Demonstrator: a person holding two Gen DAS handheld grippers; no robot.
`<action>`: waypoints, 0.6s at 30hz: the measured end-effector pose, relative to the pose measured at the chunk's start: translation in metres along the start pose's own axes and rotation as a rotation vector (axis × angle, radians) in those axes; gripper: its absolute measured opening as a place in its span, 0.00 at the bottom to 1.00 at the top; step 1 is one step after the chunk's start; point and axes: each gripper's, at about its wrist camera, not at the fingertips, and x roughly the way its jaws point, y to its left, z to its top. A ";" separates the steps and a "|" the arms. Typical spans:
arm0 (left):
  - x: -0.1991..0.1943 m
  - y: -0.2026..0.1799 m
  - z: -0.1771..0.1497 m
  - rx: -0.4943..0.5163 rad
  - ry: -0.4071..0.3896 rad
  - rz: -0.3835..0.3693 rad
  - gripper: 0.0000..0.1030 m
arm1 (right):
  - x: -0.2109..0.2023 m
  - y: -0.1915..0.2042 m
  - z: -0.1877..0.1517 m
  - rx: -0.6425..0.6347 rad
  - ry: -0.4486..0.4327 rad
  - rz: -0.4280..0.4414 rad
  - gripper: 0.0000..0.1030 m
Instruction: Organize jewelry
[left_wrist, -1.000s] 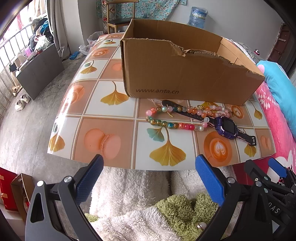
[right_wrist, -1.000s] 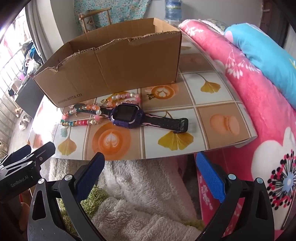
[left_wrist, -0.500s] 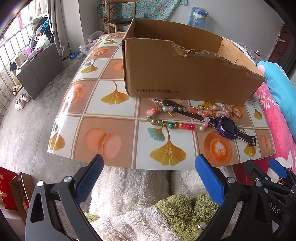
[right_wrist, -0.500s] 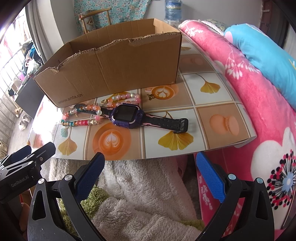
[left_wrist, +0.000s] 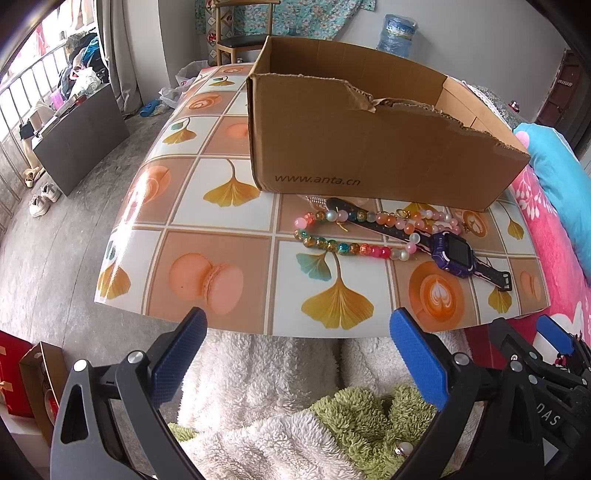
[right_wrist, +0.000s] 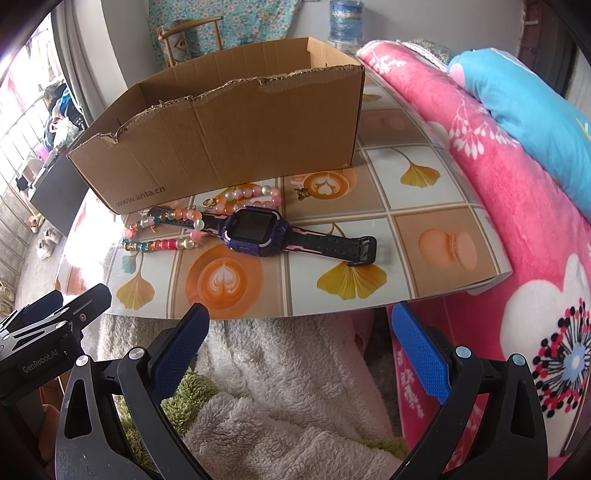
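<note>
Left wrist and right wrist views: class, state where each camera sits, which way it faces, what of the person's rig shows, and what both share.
Left wrist view: sits on the left tongs, below the table's near edge, facing the cardboard box; its blue fingers and the right tongs show.
Right wrist view: sits on the right tongs, facing the purple watch from its right; the left tongs show.
Shared: box, watch, bead bracelet.

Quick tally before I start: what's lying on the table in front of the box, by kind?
Beaded strands: 2, multicolour and pink-white
Watch: 1
Small gold charm: 1
Total: 4, all outside the cardboard box.
</note>
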 end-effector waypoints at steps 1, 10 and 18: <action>0.000 0.000 0.000 0.000 0.000 0.000 0.95 | 0.000 -0.001 0.000 0.000 0.000 0.000 0.92; 0.000 0.001 0.000 0.000 0.001 -0.002 0.95 | 0.001 0.000 0.001 0.001 0.001 0.000 0.92; 0.000 0.001 0.000 -0.001 0.002 -0.002 0.95 | 0.000 0.000 0.001 0.003 -0.001 -0.001 0.92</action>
